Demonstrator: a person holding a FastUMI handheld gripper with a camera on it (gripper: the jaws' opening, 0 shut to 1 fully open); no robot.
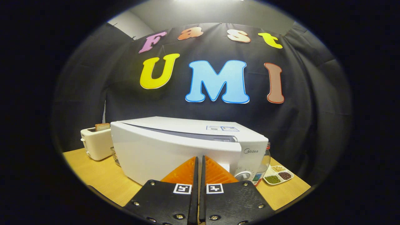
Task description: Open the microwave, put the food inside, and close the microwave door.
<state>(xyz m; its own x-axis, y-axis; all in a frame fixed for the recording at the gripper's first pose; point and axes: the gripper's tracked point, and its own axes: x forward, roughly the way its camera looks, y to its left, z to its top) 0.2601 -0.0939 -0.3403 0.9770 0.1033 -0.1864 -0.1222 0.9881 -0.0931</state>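
The white microwave (187, 137) stands on the wooden table (100, 178), just ahead of my fingers. Its door (162, 153) is almost flush with the body. A thin dark gap runs along the door's top edge and widens toward the control panel side. A round knob (244, 175) sits low on that panel. My gripper (200, 157) is shut, the two fingers side by side with nothing between them. Their tips are at the door's front near its right edge; whether they touch it I cannot tell.
A cream toaster (96, 143) with a slice of bread (102, 126) in it stands left of the microwave. A glass jar (265, 162) is tucked behind the microwave's right side. Beside it lies a white divided dish of beans (278, 175). The table's front edge is close.
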